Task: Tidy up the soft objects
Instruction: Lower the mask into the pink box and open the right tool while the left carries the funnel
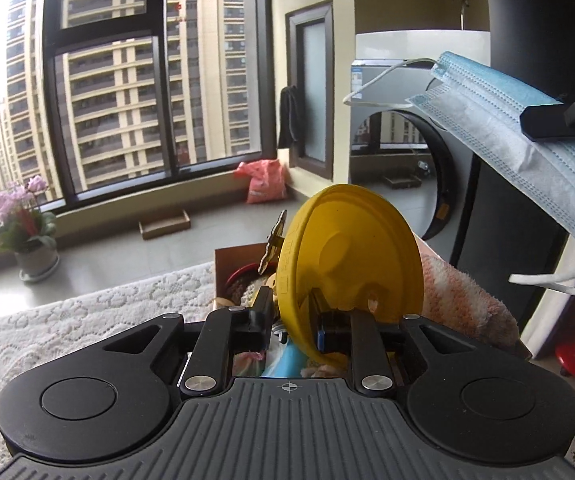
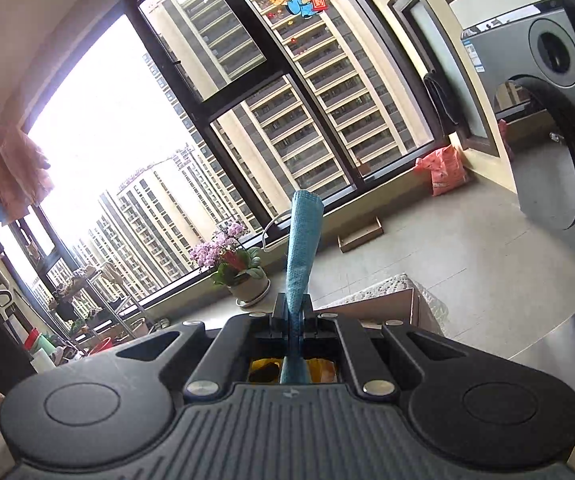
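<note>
Looking along the left gripper (image 1: 289, 320), its jaws stand a little apart, with the rim of a yellow lid (image 1: 351, 276) between them; the lid is tilted on edge, and I cannot tell whether the pads press on it. Under and behind the lid sits an open cardboard box (image 1: 227, 260) crowded with small things, on a desk covered by a white lace cloth (image 1: 67, 320). An orange-and-white fluffy towel (image 1: 459, 300) lies just beside the lid, to its right. At upper right a blue face mask (image 1: 519, 148) hangs in the air, pinched near its edge by the black fingertips of the right gripper (image 1: 559, 120), its white ear loops dangling. Behind are a washing machine (image 1: 419, 140), a pink bag (image 1: 265, 182) on the floor and a potted orchid (image 1: 27, 232) by the window.

From the right wrist, the right gripper (image 2: 292, 312) is closed tight on the face mask (image 2: 303, 240), which sticks up as a narrow blue fold between the fingers. Beyond it are the orchid (image 2: 235, 268), the pink bag (image 2: 443, 172), the washing machine (image 2: 555, 120) and a corner of the lace-covered desk (image 2: 387, 292).
</note>
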{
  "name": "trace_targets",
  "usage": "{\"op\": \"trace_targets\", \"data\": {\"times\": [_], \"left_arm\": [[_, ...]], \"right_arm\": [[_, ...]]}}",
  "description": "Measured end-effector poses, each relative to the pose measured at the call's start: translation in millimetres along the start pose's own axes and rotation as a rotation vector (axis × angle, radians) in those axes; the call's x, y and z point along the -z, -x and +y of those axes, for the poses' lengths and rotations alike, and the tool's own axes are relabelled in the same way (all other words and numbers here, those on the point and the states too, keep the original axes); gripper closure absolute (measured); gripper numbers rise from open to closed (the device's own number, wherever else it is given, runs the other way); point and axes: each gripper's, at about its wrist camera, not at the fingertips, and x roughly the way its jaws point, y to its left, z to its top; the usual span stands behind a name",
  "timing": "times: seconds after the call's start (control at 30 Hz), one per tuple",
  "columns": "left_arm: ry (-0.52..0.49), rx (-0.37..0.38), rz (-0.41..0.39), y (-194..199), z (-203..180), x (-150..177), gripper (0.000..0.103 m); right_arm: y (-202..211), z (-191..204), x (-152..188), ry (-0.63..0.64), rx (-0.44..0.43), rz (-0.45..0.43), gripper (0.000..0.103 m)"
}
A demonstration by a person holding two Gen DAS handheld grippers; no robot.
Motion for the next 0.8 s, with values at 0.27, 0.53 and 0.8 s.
{"op": "trace_targets", "data": {"times": [0.27,0.53,0.8], "left_arm": [[0.065,0.069,-0.011,3,22,9,0.08],[0.088,0.041,-0.041,14,39,18,0.081],[0.125,-0.034,-0.033,28,67,24,0.086]], "right_arm": [[-146,-25,46,-0.154,0.157,0.274,0.098],[-161,-14,52,-0.067,0.082,0.333,0.098],[-200,26,51,0.005,-0.062,0.43,0.099]]}}
